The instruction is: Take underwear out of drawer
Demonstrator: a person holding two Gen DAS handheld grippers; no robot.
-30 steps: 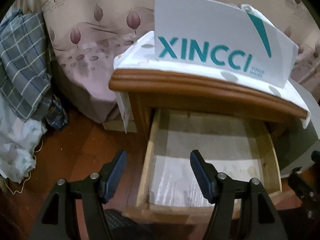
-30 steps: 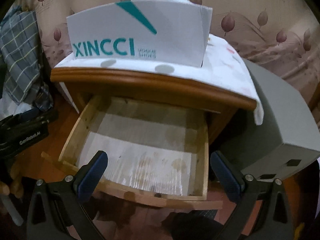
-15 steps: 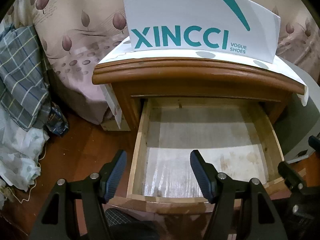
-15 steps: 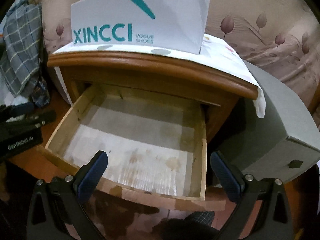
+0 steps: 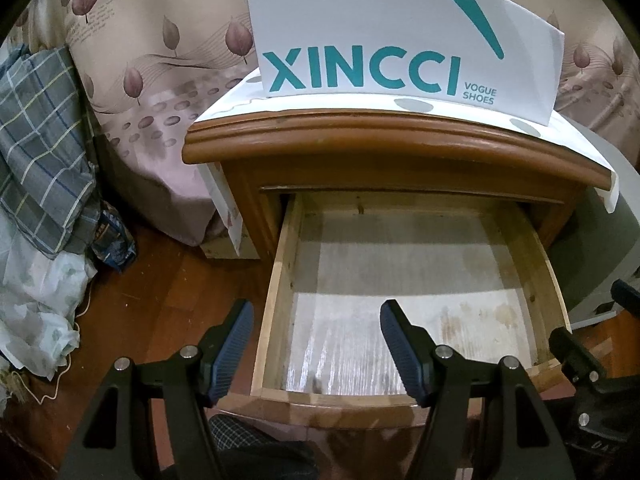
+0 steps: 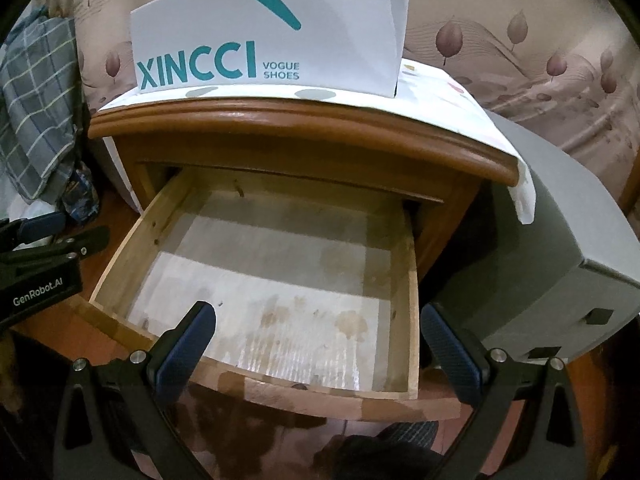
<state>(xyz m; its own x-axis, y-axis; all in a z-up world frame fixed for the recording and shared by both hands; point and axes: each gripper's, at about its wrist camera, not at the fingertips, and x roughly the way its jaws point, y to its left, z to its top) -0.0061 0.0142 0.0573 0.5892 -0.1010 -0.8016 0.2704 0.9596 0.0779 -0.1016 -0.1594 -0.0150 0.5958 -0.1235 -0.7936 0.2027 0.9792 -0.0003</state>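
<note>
The wooden nightstand's drawer point(image 5: 280, 280) point(image 6: 412, 280) is pulled out. Its pale, stained liner lies bare, and no underwear shows in either view. My left gripper point(image 5: 316, 320) hovers open over the drawer's front left corner, one finger outside the left wall and one over the liner, nothing between them. My right gripper point(image 6: 318, 320) is open wide above the drawer's front edge and holds nothing. The right gripper's body point(image 5: 580, 352) shows at the left wrist view's right edge. The left gripper's body point(image 6: 40, 264) shows at the right wrist view's left edge.
A white XINCCI shoe box point(image 5: 400, 40) point(image 6: 260, 32) stands on the nightstand top point(image 5: 360, 136). A grey box point(image 6: 560, 240) sits close to the right. A bed with a leaf-print sheet point(image 5: 160, 60) is behind. Plaid cloth point(image 5: 36, 140) and white cloth point(image 5: 36, 300) pile up at the left on the wood floor.
Both grippers swung round and sank a little until about half a second ago, bringing the drawer more square and fuller in view. Since then they have held still. The jaws kept their width.
</note>
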